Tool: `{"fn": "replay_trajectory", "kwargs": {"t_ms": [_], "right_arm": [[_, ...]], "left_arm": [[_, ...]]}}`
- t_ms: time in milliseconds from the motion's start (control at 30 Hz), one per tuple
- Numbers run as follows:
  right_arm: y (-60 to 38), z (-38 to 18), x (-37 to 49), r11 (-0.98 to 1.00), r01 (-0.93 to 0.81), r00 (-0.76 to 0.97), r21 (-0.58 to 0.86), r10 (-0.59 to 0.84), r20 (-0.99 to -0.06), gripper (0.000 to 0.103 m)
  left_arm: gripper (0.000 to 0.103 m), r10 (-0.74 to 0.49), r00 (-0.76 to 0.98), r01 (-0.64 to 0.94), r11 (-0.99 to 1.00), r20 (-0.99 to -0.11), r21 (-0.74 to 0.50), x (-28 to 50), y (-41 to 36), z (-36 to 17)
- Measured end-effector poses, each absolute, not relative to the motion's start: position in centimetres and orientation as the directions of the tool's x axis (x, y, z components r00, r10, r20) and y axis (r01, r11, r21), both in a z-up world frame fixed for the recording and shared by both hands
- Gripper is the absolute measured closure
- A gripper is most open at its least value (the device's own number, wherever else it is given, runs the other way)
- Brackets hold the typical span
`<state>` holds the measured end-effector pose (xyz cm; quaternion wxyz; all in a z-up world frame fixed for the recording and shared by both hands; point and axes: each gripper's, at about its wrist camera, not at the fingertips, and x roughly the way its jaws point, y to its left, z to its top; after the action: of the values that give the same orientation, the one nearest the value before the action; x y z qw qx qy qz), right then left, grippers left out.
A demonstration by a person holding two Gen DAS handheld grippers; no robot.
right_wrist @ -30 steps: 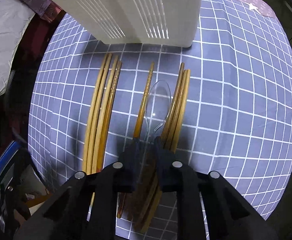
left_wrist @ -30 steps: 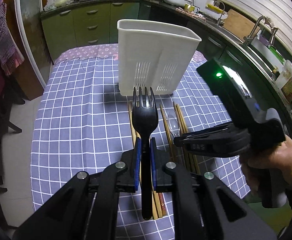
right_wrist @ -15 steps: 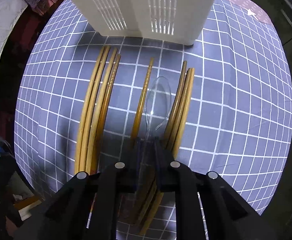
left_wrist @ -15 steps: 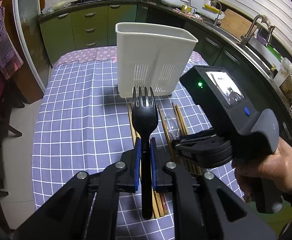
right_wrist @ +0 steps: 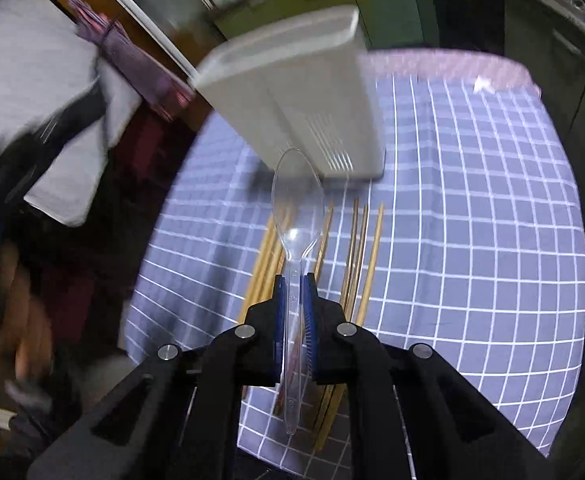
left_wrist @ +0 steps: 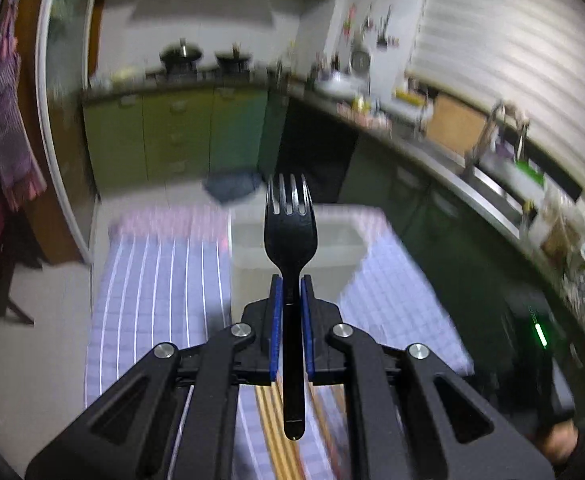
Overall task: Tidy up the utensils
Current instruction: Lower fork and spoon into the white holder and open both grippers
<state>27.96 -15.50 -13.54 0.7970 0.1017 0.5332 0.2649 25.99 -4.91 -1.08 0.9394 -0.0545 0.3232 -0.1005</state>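
Note:
My left gripper (left_wrist: 291,286) is shut on a black plastic fork (left_wrist: 290,232), held tines forward high above the table. The white utensil holder (left_wrist: 252,246) stands behind and below it, blurred. My right gripper (right_wrist: 293,284) is shut on a clear plastic spoon (right_wrist: 297,200), lifted off the cloth with its bowl toward the white holder (right_wrist: 292,100). Several wooden chopsticks (right_wrist: 356,248) lie on the blue checked tablecloth (right_wrist: 472,220) below the spoon; some also show in the left wrist view (left_wrist: 272,420).
The right hand-held unit with a green light (left_wrist: 540,332) is low at the right of the left wrist view. Kitchen cabinets (left_wrist: 172,136) and a counter with a sink (left_wrist: 492,176) ring the table. A person's arm (right_wrist: 16,320) is at left.
Both grippers have risen. The right gripper closed on the clear spoon and lifted it off the cloth. The left gripper raised the fork well above the holder's rim.

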Motion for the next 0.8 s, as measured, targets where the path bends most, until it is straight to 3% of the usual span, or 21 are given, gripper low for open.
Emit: {"fn": "replay_trajectory", "kwargs": {"t_ms": [200, 300, 667, 800], "right_arm": [[-18.8, -11.5, 27.0, 0.804, -0.344, 0.348, 0.485, 0.589, -0.730, 0.093], [-20.3, -11.0, 26.7, 0.787, -0.352, 0.347, 0.507, 0.613, -0.710, 0.093], [-22.7, -6.4, 26.6, 0.781, -0.402, 0.444, 0.479, 0.623, -0.644, 0.093], [-22.7, -4.4, 28.0, 0.793, -0.402, 0.497, 0.457, 0.608, -0.619, 0.093]], "left_arm": [[0.094, -0.205, 0.885, 0.147, 0.975, -0.418, -0.167, 31.6, -6.0, 1.9], [0.094, -0.168, 0.912, 0.114, 0.980, -0.375, -0.163, 34.2, -6.3, 1.6], [0.093, -0.125, 0.887, 0.089, 0.991, -0.445, -0.102, 37.1, -6.8, -4.6], [0.057, -0.130, 0.878, 0.099, 0.991, -0.460, -0.091, 36.4, -6.6, -5.6]]}}
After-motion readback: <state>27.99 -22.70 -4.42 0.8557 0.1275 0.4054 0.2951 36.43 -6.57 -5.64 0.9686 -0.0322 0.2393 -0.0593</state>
